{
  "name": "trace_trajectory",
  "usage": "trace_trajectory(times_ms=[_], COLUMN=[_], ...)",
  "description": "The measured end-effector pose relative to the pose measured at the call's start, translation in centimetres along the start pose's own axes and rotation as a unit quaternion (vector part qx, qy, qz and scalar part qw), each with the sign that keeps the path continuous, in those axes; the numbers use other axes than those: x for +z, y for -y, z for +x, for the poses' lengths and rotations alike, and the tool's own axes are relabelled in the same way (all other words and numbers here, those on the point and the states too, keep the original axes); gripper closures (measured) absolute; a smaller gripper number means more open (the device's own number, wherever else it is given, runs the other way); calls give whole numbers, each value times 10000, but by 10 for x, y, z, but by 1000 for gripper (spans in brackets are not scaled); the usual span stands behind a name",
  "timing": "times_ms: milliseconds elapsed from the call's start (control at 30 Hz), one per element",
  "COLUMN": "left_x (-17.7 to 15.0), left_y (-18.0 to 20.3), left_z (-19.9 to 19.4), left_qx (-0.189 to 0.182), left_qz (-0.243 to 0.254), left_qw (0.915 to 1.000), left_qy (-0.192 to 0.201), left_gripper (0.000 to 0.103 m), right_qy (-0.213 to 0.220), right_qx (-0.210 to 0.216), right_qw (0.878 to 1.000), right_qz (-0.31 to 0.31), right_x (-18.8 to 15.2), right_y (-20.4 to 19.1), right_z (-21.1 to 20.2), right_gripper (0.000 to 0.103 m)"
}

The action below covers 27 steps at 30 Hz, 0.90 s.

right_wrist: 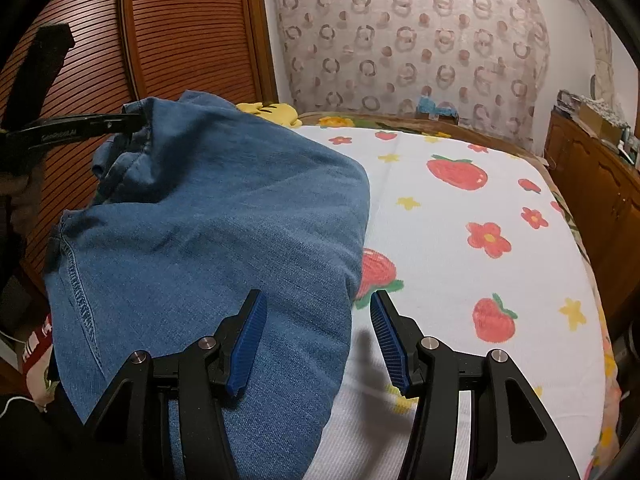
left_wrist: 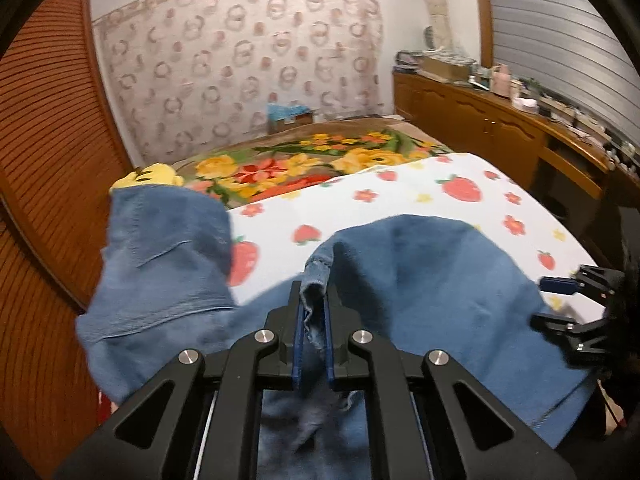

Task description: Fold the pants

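Blue denim pants point(left_wrist: 420, 272) lie bunched on the near left part of the bed. My left gripper point(left_wrist: 313, 296) is shut on a frayed seam edge of the pants, and a strip of denim shows between its blue pads. In the right wrist view the left gripper point(right_wrist: 138, 122) holds that edge lifted at the far left of the pants point(right_wrist: 208, 208). My right gripper point(right_wrist: 318, 300) is open and low over the near right edge of the pants, one finger above the denim and the other above the sheet. The right gripper point(left_wrist: 554, 302) also shows at the right edge of the left wrist view.
A white sheet with strawberries and flowers point(right_wrist: 460, 240) covers the bed, with a floral blanket point(left_wrist: 280, 168) beyond it. A yellow plush toy point(left_wrist: 156, 174) lies by the slatted wooden door point(left_wrist: 48, 140). A cluttered wooden sideboard point(left_wrist: 500, 132) runs along the right.
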<state>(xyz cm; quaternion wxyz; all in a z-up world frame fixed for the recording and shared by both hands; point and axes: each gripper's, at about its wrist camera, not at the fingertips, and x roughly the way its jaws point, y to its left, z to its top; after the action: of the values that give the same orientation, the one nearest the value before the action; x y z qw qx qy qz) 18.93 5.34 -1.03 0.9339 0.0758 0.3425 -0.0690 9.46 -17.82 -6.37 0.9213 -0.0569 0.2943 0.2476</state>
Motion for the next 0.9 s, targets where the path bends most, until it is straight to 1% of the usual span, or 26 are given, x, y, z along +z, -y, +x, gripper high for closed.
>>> trace_trajectory(times_ms=[200,300,333,433,500,533,633,800,900], left_x=[0,-1,-2,-7,-13,-17,-37,-70,-84], left_y=[-26,-32,-33,-32,-30,-29,-19,2,11], left_z=[5,10,11,9,5,2,-10,-26,-30], left_qx=[186,152,149,210,198,144,-8,-318,-236], left_qz=[-207,-289,-309,-334,-348,-359,-378,-311,-239], left_qw=[9996,9994,9993,9991,9991,9992,9992,9987,9989], left_qy=[-2,-89,-116,-144,-143,-131,-122,-246,-332], left_gripper=[94,93,91,78,57,55,55,55,55], right_qy=[-22,-21,-22,-22,-22,-25,-23,33,38], right_qx=[12,12,11,11,17,20,17,-49,-65], right_qw=[10000,10000,10000,10000,10000,10000,10000,10000,10000], right_qz=[10,12,14,14,10,12,10,-8,-29], right_x=[2,1,2,2,1,1,1,1,0], right_y=[0,0,1,1,1,1,1,1,1], right_z=[2,2,2,2,2,2,1,1,-1], right_gripper=[47,47,47,47,47,47,47,47,47])
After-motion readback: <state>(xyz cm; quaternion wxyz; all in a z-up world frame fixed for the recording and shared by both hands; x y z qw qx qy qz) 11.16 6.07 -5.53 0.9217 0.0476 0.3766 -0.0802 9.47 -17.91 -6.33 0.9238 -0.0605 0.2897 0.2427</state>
